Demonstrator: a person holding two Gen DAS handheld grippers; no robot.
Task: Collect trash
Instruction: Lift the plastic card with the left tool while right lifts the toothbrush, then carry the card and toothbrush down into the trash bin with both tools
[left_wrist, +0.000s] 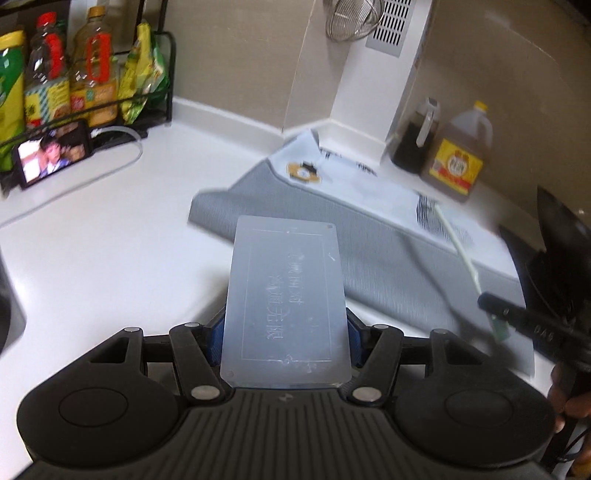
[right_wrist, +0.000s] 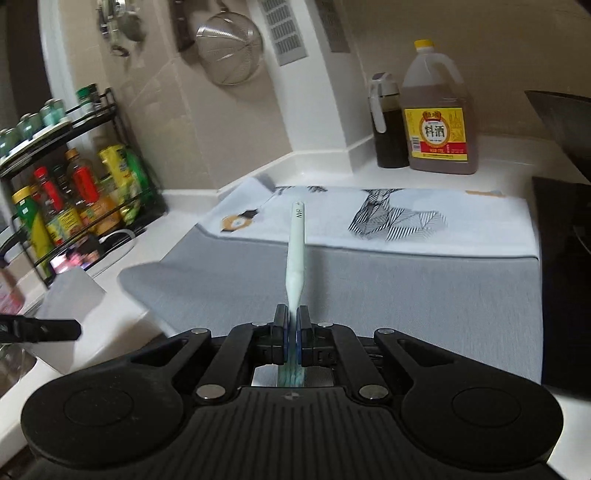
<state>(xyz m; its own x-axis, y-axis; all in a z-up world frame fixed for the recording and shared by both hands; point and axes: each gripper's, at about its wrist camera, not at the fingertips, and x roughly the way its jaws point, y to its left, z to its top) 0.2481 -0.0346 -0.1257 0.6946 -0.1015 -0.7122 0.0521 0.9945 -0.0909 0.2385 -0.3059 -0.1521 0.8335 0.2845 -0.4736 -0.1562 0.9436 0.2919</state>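
Note:
A translucent white plastic box (left_wrist: 286, 295) with embossed lettering sits between the blue pads of my left gripper (left_wrist: 286, 323), which is shut on its two long sides, above the white counter (left_wrist: 110, 240). My right gripper (right_wrist: 291, 314) is shut on a pale green toothbrush (right_wrist: 295, 251), handle pointing forward and bristles back between the fingers. In the left wrist view the toothbrush (left_wrist: 461, 251) and a finger of the right gripper (left_wrist: 517, 314) show at the right. The right wrist view catches the box (right_wrist: 74, 291) and a left gripper finger (right_wrist: 40, 330) at its left edge.
A grey mat (right_wrist: 369, 295) with a patterned white cloth (right_wrist: 406, 221) covers the counter. A cooking wine jug (right_wrist: 437, 110) and a dark sauce bottle (right_wrist: 386, 122) stand by the back wall. A rack of bottles (left_wrist: 74, 74) and a phone (left_wrist: 51, 155) are at the left, a black stove (right_wrist: 565, 277) at the right.

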